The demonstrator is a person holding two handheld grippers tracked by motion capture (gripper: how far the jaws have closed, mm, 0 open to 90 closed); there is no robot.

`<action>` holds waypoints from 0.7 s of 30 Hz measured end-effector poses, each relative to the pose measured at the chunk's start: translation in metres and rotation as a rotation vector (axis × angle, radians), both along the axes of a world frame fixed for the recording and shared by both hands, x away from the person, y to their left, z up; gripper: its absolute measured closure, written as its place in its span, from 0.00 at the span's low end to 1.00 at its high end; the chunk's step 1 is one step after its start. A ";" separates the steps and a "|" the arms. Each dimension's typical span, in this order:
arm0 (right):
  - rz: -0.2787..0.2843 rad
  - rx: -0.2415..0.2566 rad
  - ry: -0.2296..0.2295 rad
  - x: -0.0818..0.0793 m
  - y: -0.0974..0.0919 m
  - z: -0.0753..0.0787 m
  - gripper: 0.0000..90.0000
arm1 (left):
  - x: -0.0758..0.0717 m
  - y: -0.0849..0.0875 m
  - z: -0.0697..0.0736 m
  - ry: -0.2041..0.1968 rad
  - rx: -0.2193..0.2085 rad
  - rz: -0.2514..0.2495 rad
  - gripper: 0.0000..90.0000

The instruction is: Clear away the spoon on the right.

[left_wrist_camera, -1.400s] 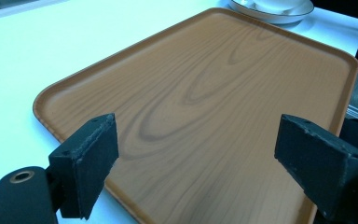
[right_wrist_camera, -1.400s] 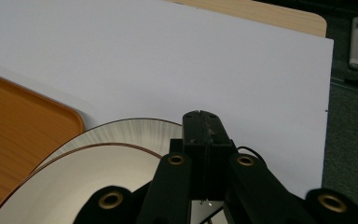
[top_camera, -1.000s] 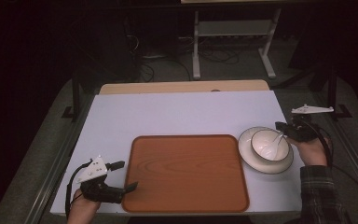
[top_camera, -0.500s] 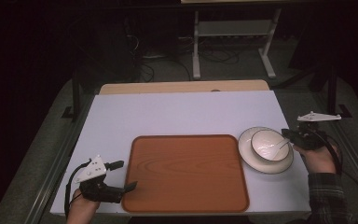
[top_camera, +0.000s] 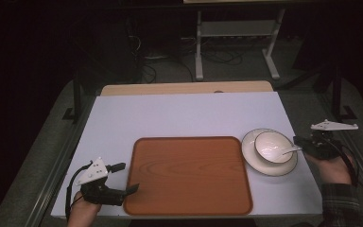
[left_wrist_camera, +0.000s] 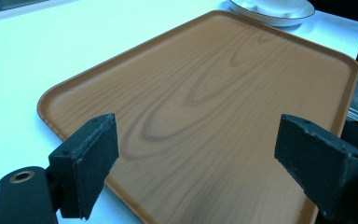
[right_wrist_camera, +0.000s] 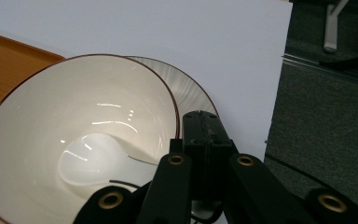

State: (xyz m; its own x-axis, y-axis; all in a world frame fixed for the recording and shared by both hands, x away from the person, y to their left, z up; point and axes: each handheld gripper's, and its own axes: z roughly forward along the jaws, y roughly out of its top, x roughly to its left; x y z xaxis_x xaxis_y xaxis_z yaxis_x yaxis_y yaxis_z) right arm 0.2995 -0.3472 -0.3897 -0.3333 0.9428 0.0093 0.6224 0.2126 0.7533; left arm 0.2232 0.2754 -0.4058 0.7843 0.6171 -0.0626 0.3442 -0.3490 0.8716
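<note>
while our right gripper [top_camera: 307, 145] reaches in from the table's right edge, its jaws sit pressed together in the right gripper view, clamped on what looks like the handle of the white spoon [right_wrist_camera: 98, 164] whose scoop rests at the bottom of the bowl [right_wrist_camera: 42, 140]. the bowl stands on a saucer [top_camera: 255, 163] just beside the right rim of the wooden tray [top_camera: 189, 175], on the white table [top_camera: 184, 113]. our left gripper [top_camera: 118, 178] rests at the tray's near left corner with its jaws spread wide, gripping nothing, the tray's grain plain between them in the left gripper view. we judge the spoon, bowl and saucer to be glazed ceramic: stiff, smooth, slippery under rubber pads, and liable to chip if knocked together. the spoon seems light, so a moderate squeeze on the handle should do, kept near the handle's middle so it does not pivot. the bowl looks heavier and its wall is steep and slick; we would take it at the rim, one jaw inside and one outside. the tray is flat and rigid, best taken by its raised edge.
</note>
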 end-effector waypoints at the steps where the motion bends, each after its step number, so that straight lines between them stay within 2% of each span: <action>1: 0.000 0.003 -0.002 -0.001 -0.001 0.000 0.99 | 0.000 0.000 0.000 0.000 0.005 -0.003 0.15; 4: -0.005 0.012 -0.012 -0.001 -0.001 0.001 0.93 | 0.000 -0.002 0.000 -0.001 0.008 -0.008 0.15; 7: 0.003 0.023 -0.056 -0.005 0.001 0.008 0.77 | 0.000 -0.001 0.000 0.001 0.007 -0.007 0.15; 9: -0.006 0.052 -0.096 -0.008 0.002 0.014 0.64 | 0.000 0.000 0.000 0.000 0.004 -0.003 0.15; 10: -0.012 0.073 -0.104 -0.009 0.002 0.017 0.60 | 0.000 0.000 0.000 0.001 0.002 -0.001 0.15; 12: -0.026 0.091 -0.127 -0.013 0.003 0.020 0.59 | 0.000 0.000 0.000 -0.001 0.000 -0.001 0.15; 17: -0.052 0.121 -0.135 -0.019 0.001 0.018 0.55 | 0.000 0.000 0.000 0.000 0.002 -0.003 0.15; 18: -0.075 0.141 -0.137 -0.024 -0.003 0.016 0.53 | 0.000 0.000 0.000 0.000 0.002 -0.003 0.15; 21: -0.100 0.143 -0.129 -0.030 -0.007 0.012 0.50 | 0.000 0.000 0.000 0.002 0.002 0.000 0.15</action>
State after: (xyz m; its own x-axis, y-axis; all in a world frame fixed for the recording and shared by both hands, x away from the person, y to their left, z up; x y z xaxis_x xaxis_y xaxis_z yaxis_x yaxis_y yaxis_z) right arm 0.2695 -0.3540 -0.3775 -0.2452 0.9634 0.1088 0.5312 0.0396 0.8463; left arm 0.2231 0.2751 -0.4056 0.7843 0.6172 -0.0633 0.3459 -0.3503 0.8704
